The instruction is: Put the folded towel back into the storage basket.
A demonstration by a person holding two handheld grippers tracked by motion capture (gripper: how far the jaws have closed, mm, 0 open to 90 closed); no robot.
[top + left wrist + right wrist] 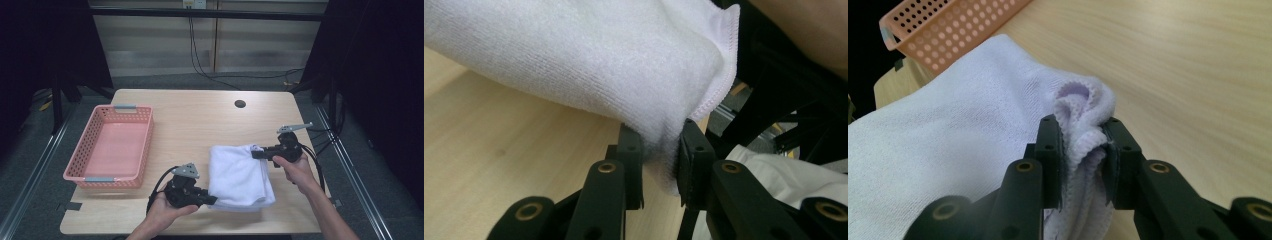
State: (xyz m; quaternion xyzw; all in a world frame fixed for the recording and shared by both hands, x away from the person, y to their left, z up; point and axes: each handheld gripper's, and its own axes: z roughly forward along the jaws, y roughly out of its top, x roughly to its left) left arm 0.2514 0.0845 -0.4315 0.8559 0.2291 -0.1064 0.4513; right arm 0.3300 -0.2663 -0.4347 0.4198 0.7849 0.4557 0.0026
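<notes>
Both jaw pairs closed on cloth: left gripper [212,200] pinches the white towel [239,175] at its near-left corner, right gripper [255,154] pinches bunched fabric at the far-right corner. Wooden table [200,120]: bare wood behind and between towel and basket. Towel folded, right of centre, long axis running near-to-far, near edge close to table's front. Pink basket [80,155] at left, empty.

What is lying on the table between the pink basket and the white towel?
Nothing: in the high view, bare wooden table separates the pink basket from the white towel.
</notes>
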